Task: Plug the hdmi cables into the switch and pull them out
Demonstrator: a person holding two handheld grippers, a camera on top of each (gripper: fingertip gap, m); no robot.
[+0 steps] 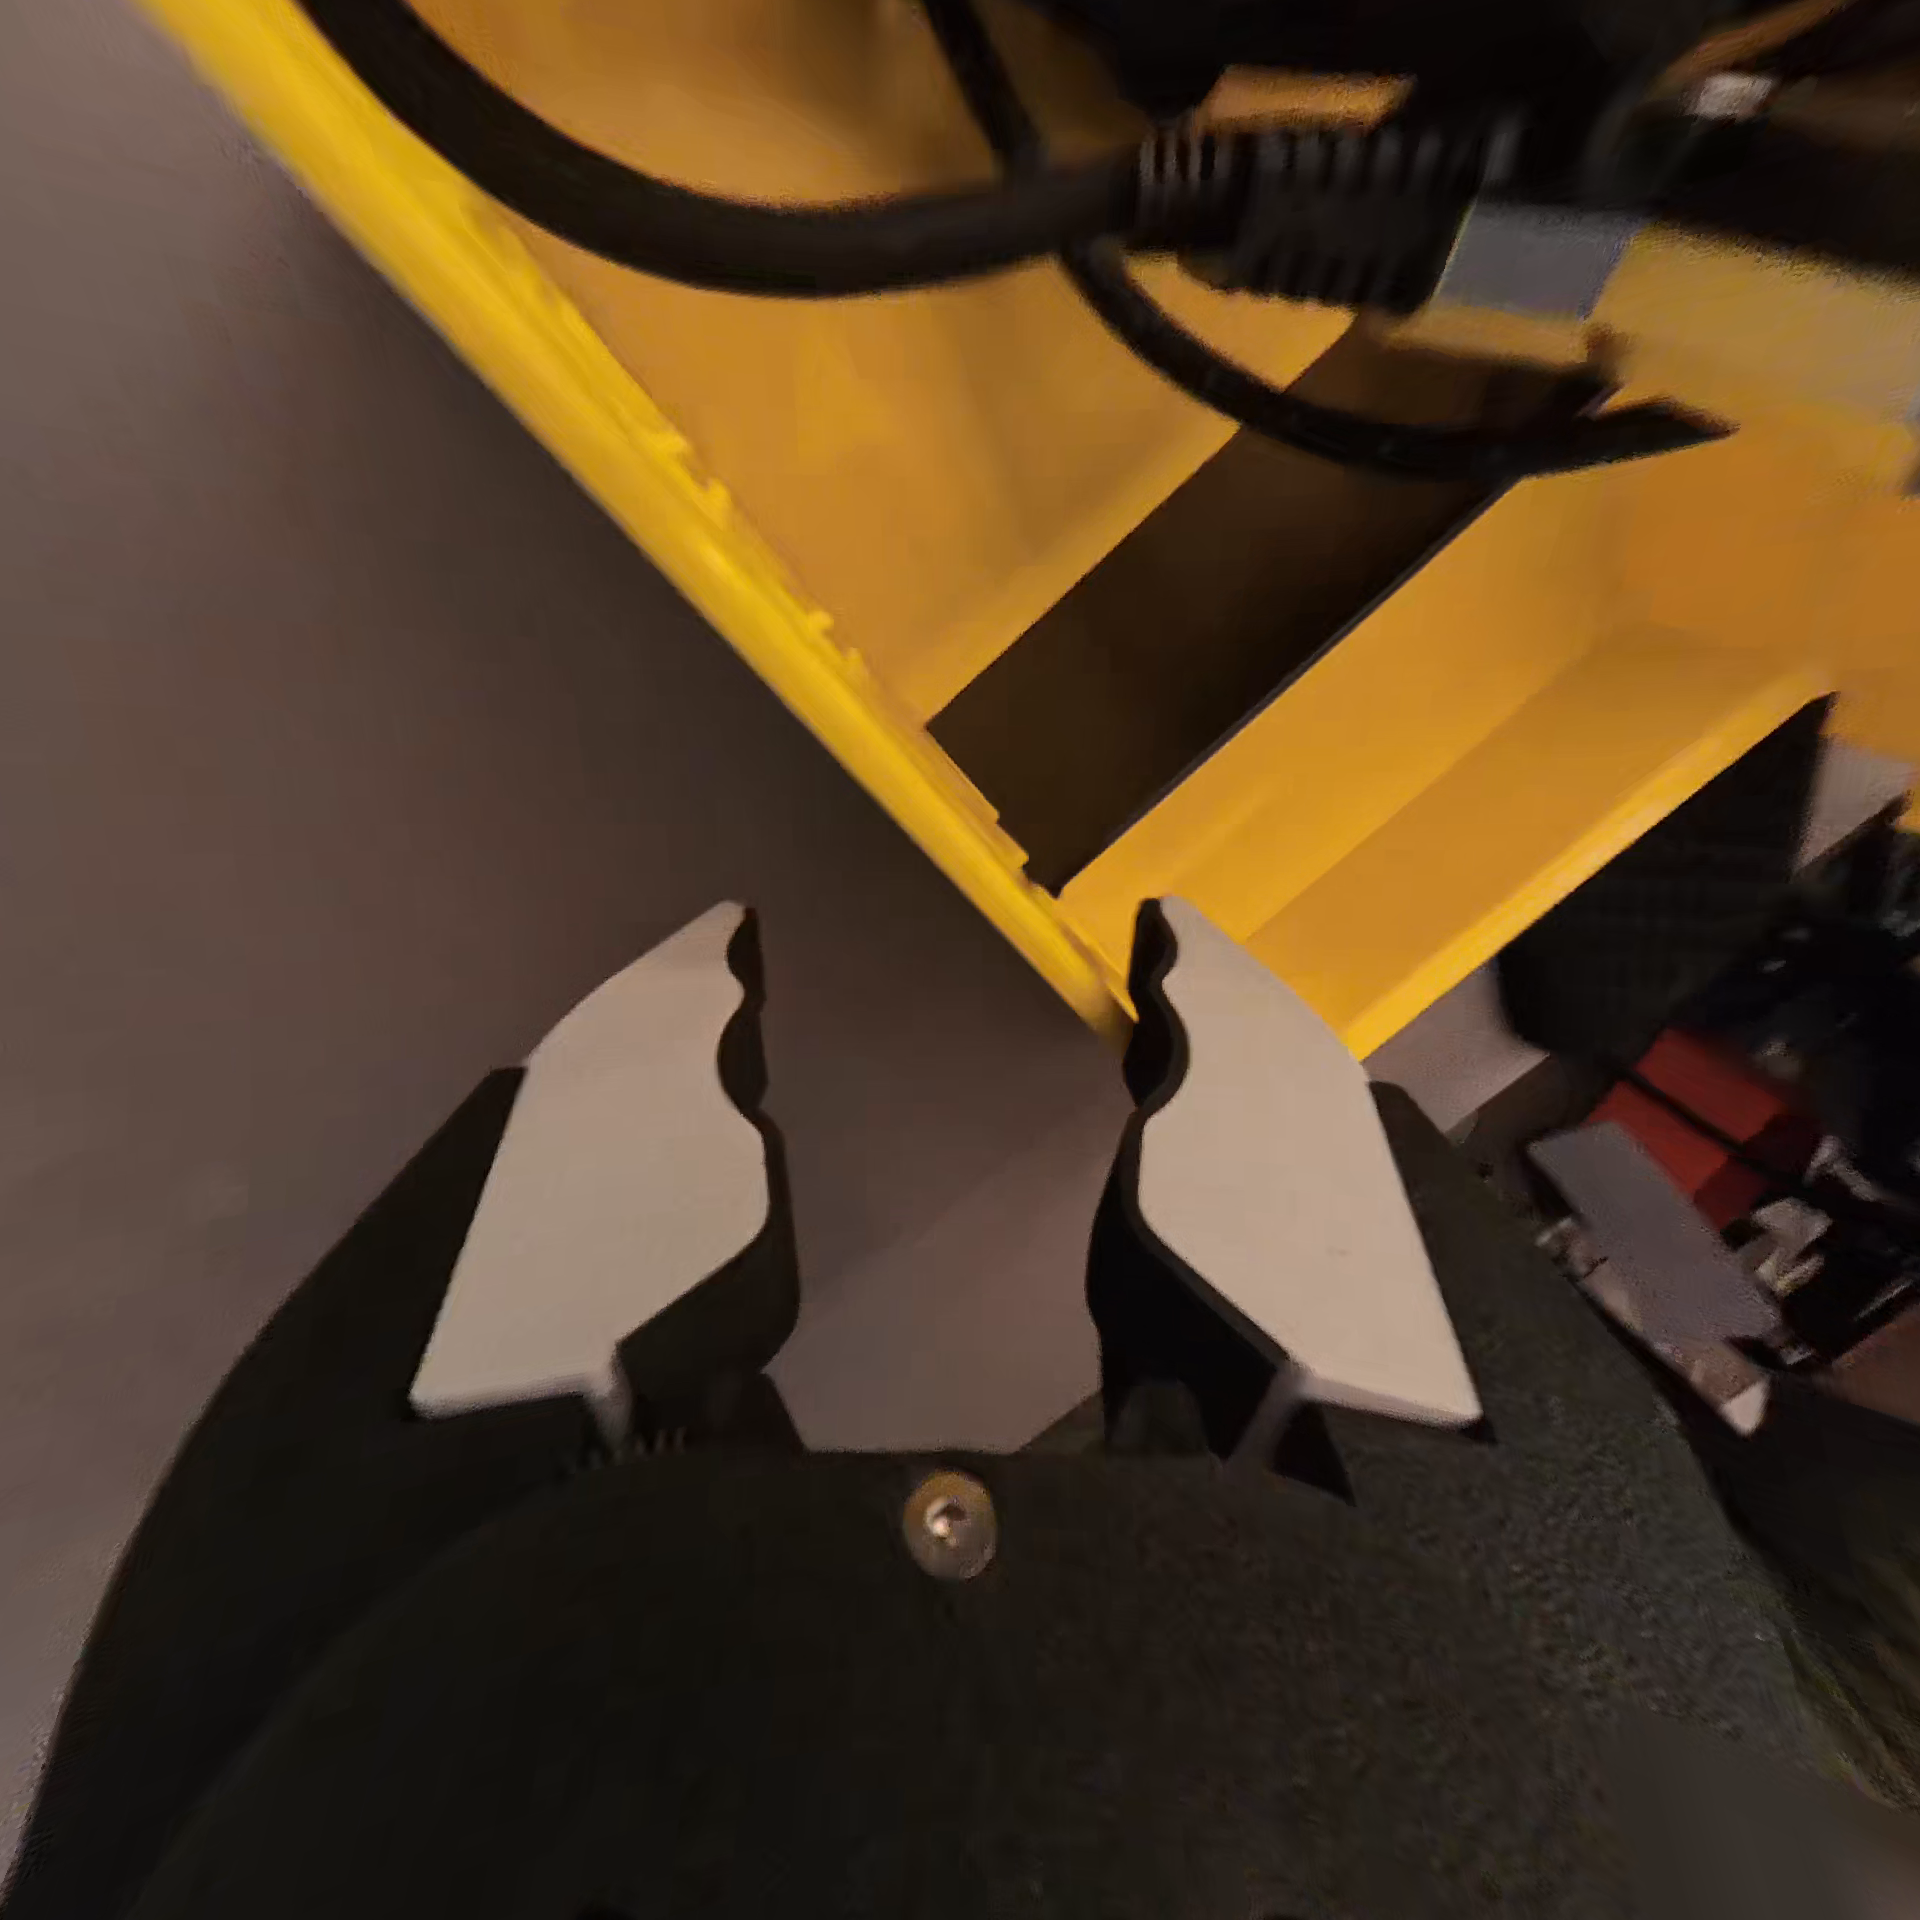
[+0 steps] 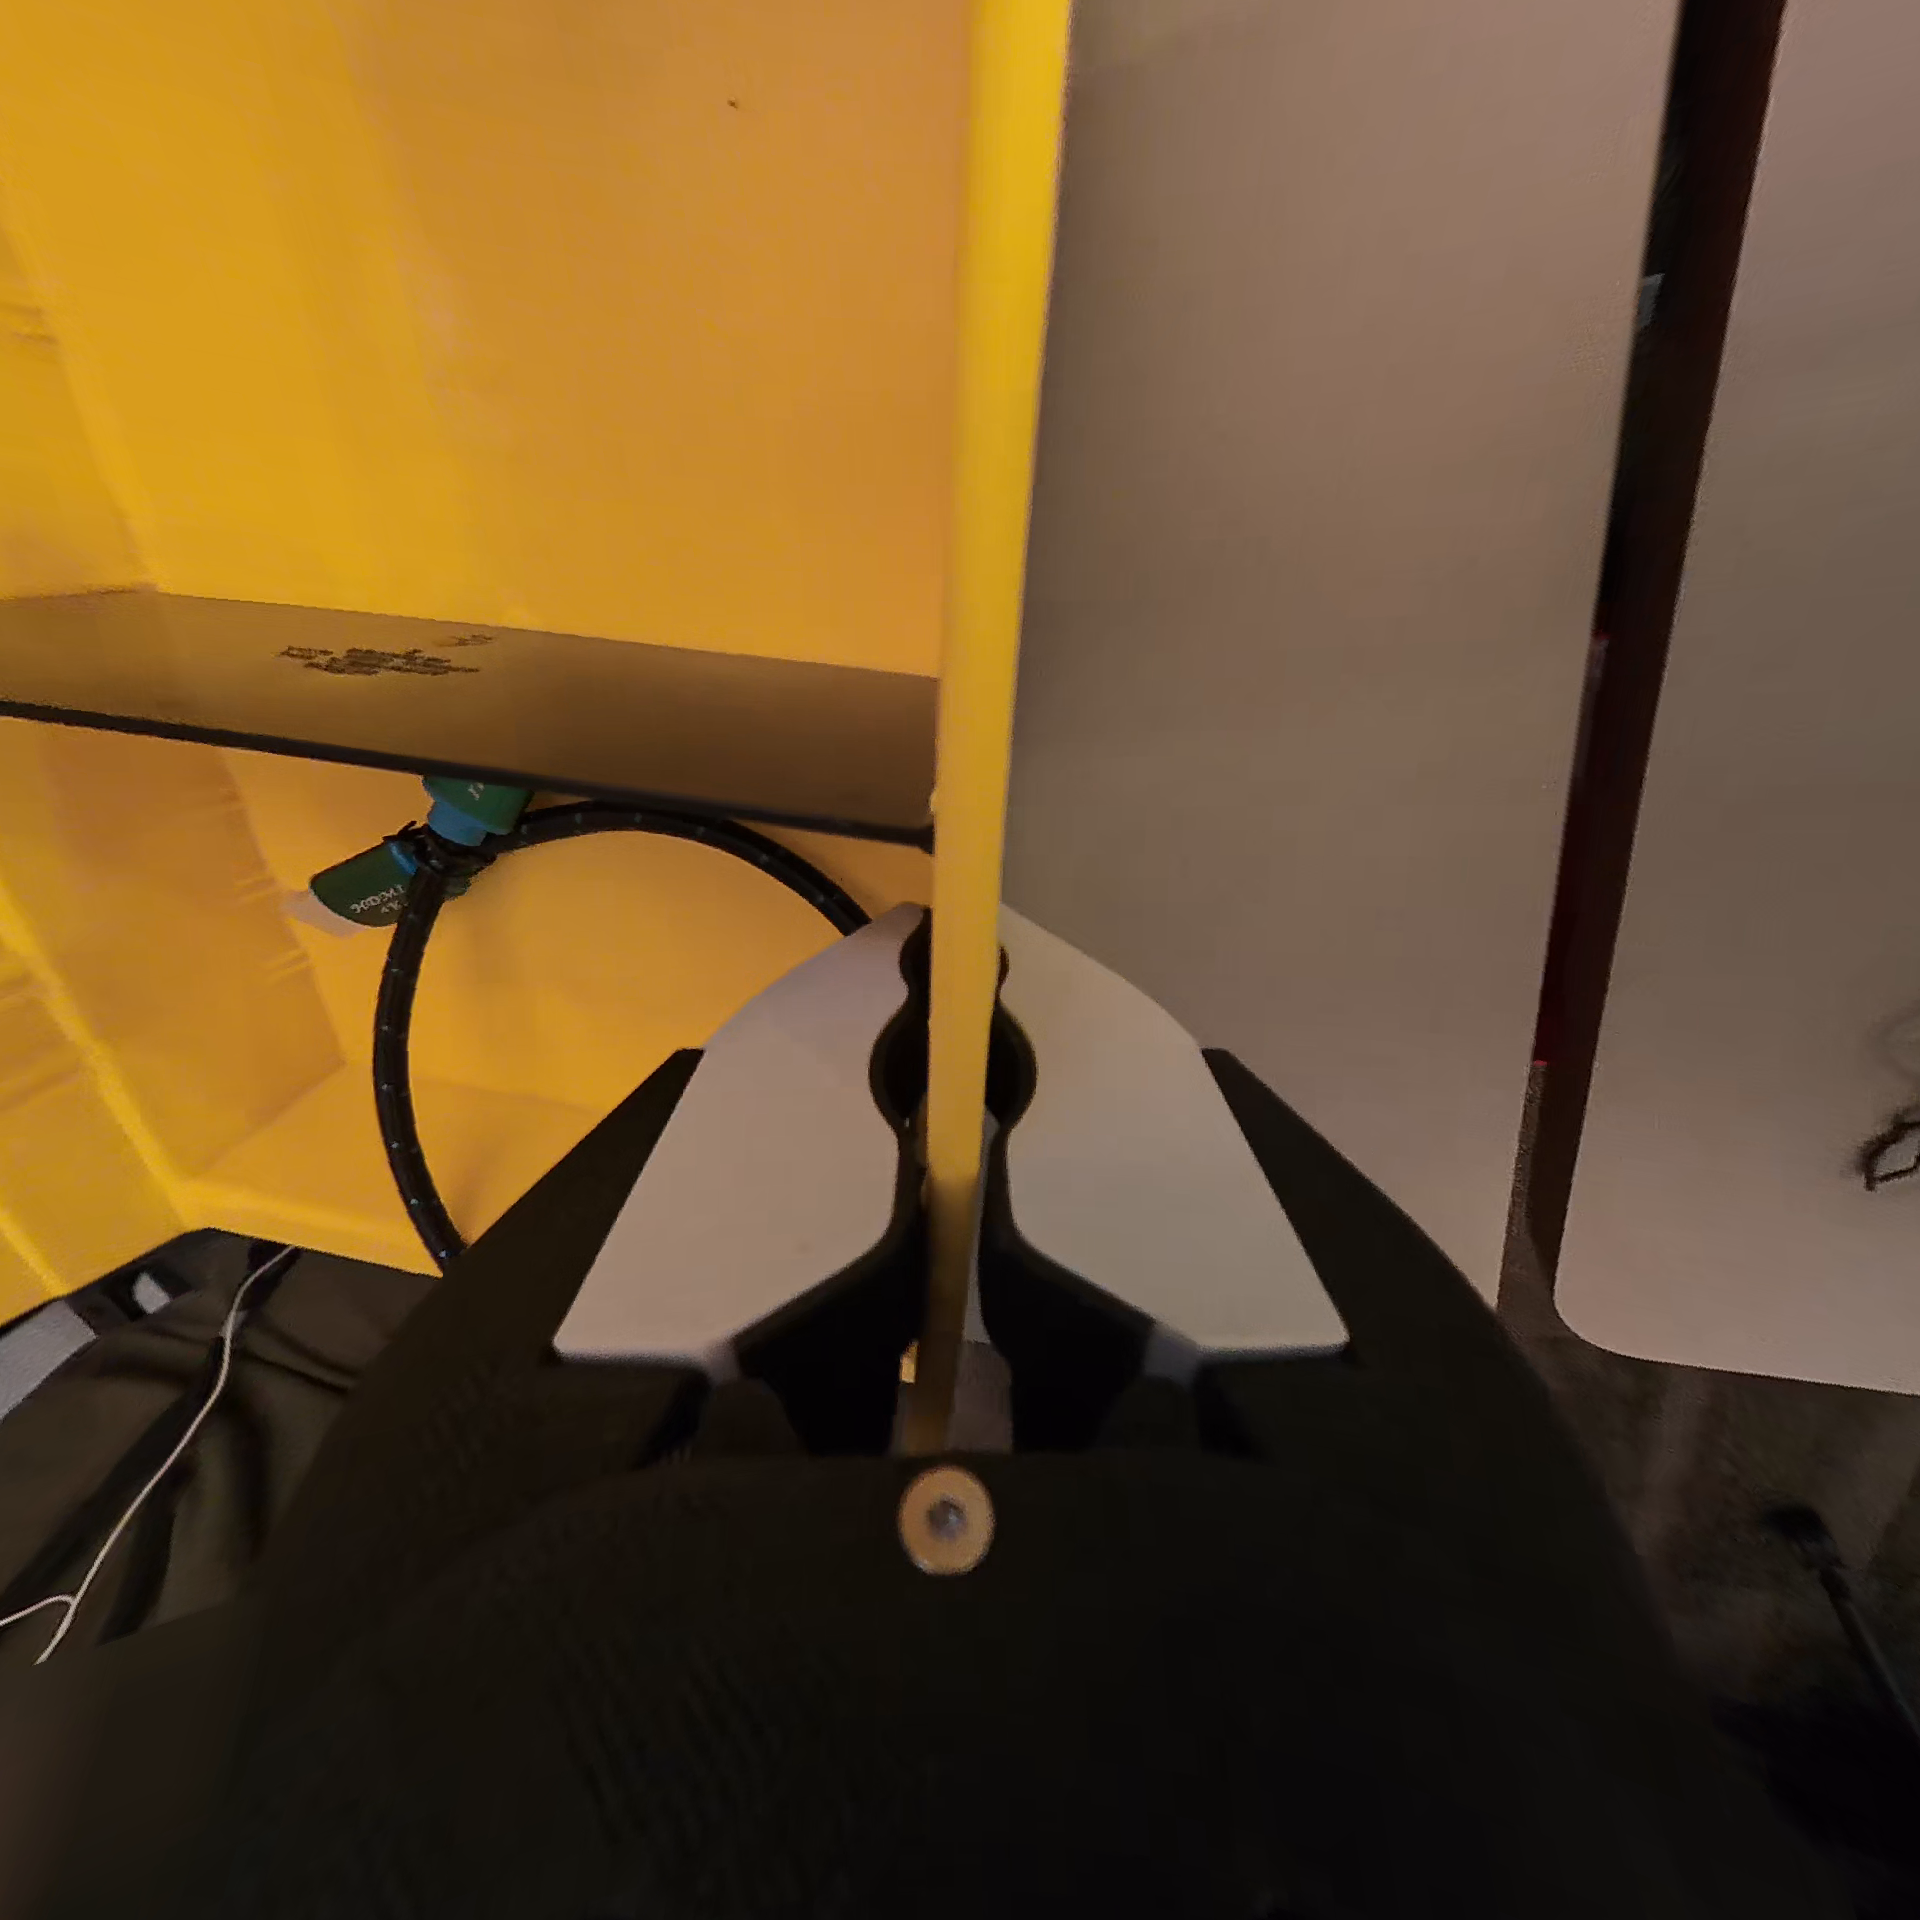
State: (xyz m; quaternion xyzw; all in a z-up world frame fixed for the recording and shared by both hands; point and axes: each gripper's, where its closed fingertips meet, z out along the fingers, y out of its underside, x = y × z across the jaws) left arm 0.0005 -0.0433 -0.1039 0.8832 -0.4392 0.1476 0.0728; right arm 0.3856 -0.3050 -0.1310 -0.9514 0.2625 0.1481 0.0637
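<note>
A yellow plastic bin (image 1: 623, 447) lies on a grey table. In the left wrist view it holds black HDMI cables (image 1: 727, 239), one with a black plug (image 1: 1330, 239) at the top. A flat black panel (image 1: 1195, 623) crosses the bin; I cannot tell if it is the switch. My left gripper (image 1: 945, 914) is open and empty, its right finger beside the bin's rim. My right gripper (image 2: 961, 920) is shut on the bin's thin yellow wall (image 2: 997, 416). Inside, under the black panel (image 2: 520, 707), a braided cable (image 2: 707, 824) loops, tied with green plugs (image 2: 358, 899).
The grey table top (image 2: 1299, 520) runs right of the bin, then a dark gap (image 2: 1642, 623) and a second pale table (image 2: 1787, 831). A thin white wire (image 2: 197, 1403) lies at lower left. Red and grey clutter (image 1: 1704, 1122) sits right of the bin.
</note>
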